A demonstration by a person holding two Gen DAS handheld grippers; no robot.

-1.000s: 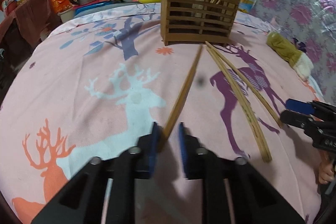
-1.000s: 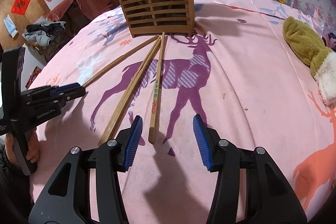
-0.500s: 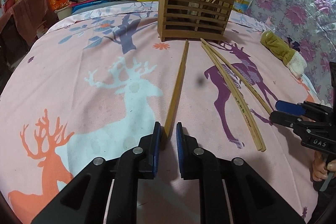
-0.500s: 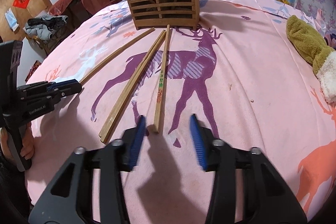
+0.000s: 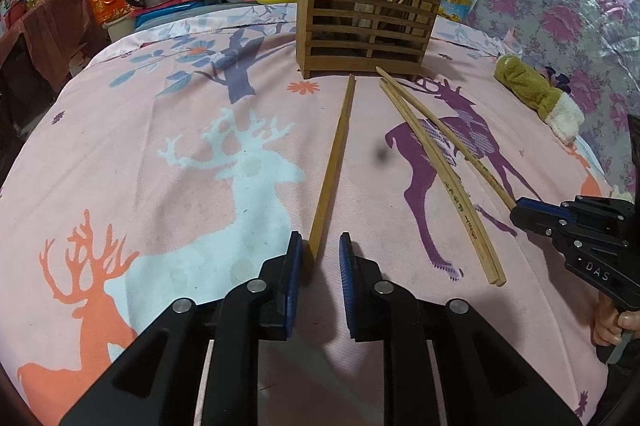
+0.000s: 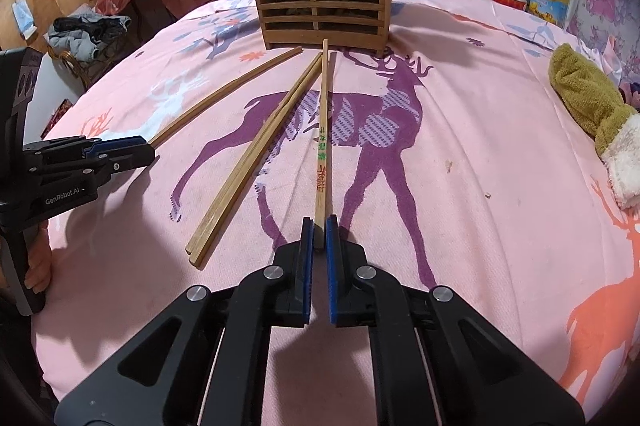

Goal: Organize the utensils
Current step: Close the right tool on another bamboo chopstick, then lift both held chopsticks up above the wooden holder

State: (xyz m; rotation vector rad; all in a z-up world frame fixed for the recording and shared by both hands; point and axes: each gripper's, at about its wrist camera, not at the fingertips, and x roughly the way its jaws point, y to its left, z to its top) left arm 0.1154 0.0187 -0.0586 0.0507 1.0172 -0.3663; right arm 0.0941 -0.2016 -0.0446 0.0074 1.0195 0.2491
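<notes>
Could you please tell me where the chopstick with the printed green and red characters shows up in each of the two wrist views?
Left wrist view: the printed chopstick lies right of centre, its near end at the right gripper.
Right wrist view: it runs up the middle, its near end between the right gripper's pads.
Shared landmark: the wooden holder.

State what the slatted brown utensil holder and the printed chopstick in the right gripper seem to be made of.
Slatted brown utensil holder: apparently wood or bamboo, matte brown, visible grain and slat joints. Printed chopstick: likely bamboo, pale and smooth, with green and red printed characters.
</notes>
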